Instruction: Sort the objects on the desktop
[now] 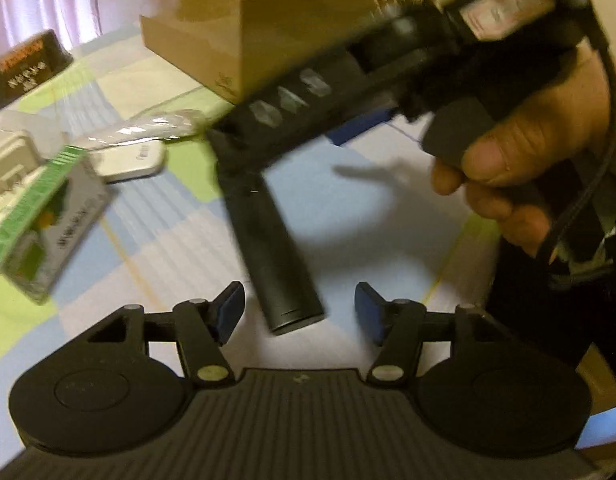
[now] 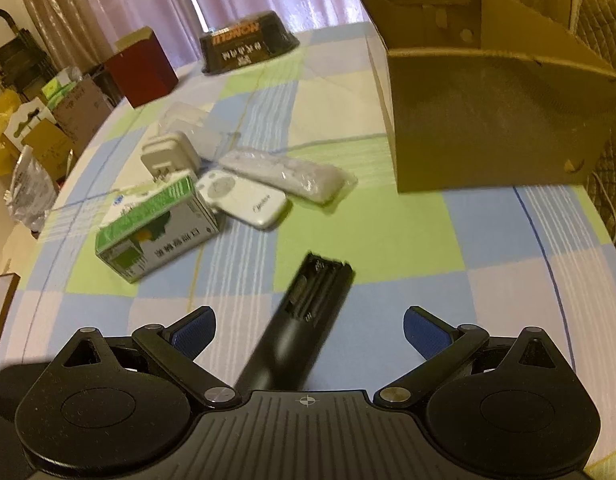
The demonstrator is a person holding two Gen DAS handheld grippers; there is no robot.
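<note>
A black remote (image 2: pixel 308 312) with its battery bay uncovered lies on the checked tablecloth (image 2: pixel 388 240). It runs between the fingers of my right gripper (image 2: pixel 308 330), which is open and not touching it. In the left wrist view the same black remote (image 1: pixel 275 248) points its round end at my left gripper (image 1: pixel 299 312), also open, with its pads apart on either side. A hand (image 1: pixel 528 140) holds the right tool above the remote. To the left lie a green-and-white box (image 2: pixel 155 224), a white remote (image 2: pixel 243 198), a plastic-wrapped remote (image 2: pixel 283 172) and a white adapter (image 2: pixel 167 156).
An open cardboard box (image 2: pixel 488 120) stands at the back right, also seen as the cardboard box (image 1: pixel 243 28) in the left wrist view. A dark box with orange lettering (image 2: pixel 247 40) and a red box (image 2: pixel 141 66) stand far back. Clutter sits beyond the table's left edge.
</note>
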